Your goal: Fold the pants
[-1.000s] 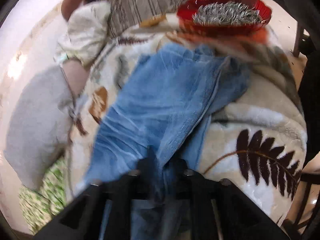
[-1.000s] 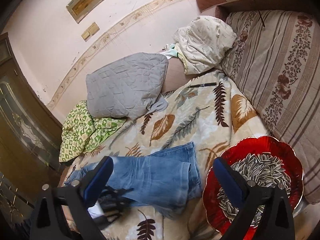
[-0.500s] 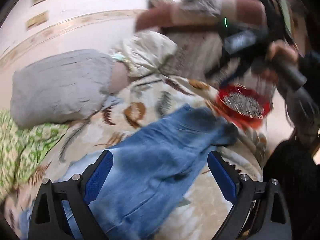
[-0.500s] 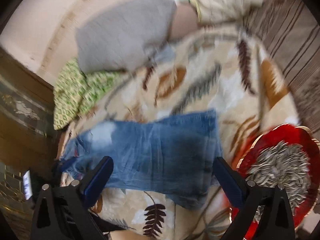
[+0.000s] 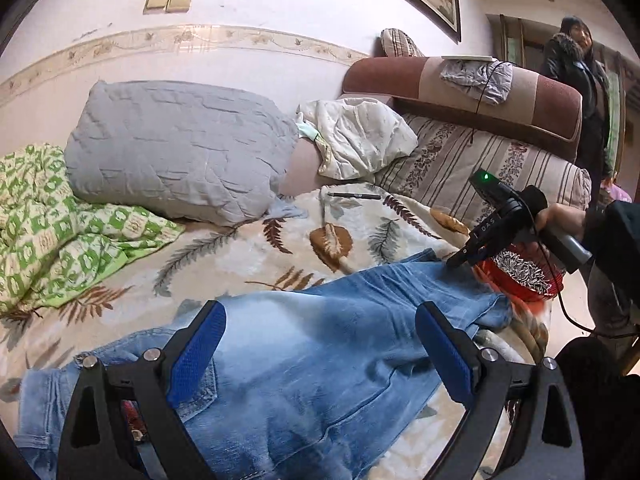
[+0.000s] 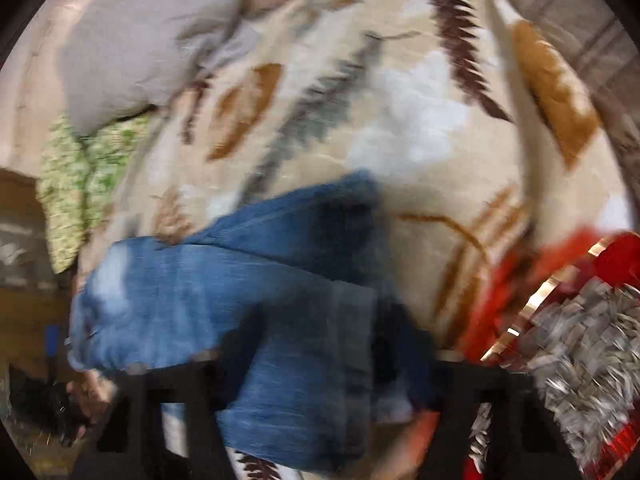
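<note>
The pants [image 5: 320, 344] lie along the blanket's [image 5: 248, 256] near edge. A bowl [image 5: 524, 276] sits at its right corner. A pillow [image 5: 176, 152] lies at the far left edge.

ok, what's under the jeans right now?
The jeans lie on the leaf-print blanket, which shows all around them. Near their far end sits the red bowl of sunflower seeds. Whatever the denim covers can't be seen.
</note>
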